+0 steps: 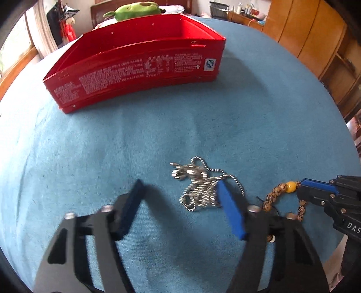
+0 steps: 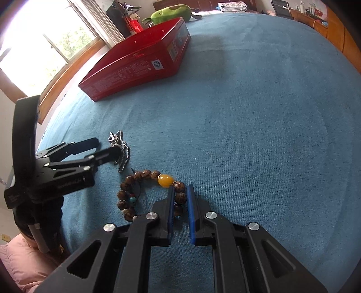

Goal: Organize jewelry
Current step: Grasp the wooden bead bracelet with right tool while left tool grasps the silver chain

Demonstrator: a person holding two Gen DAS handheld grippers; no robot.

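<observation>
A silver chain necklace (image 1: 198,189) lies bunched on the blue cloth (image 1: 158,135). My left gripper (image 1: 179,183) stands open around it: the right pad touches the chain's edge and the left pad is well clear. The right wrist view shows the same necklace (image 2: 117,137) at the left gripper (image 2: 107,145). A brown bead bracelet (image 2: 140,174) with one yellow bead (image 2: 165,180) lies just right of the chain. My right gripper (image 2: 181,188) is shut on a brown bead of it, beside the yellow one. The left wrist view shows the bracelet (image 1: 274,191) and right gripper (image 1: 301,188) too.
An open red box (image 1: 135,67) stands farther back on the cloth, printed side toward me; it is also in the right wrist view (image 2: 135,67). A green plush toy (image 1: 135,10) lies behind it. Wooden cabinets (image 1: 304,29) stand to the right, a window (image 2: 45,45) to the left.
</observation>
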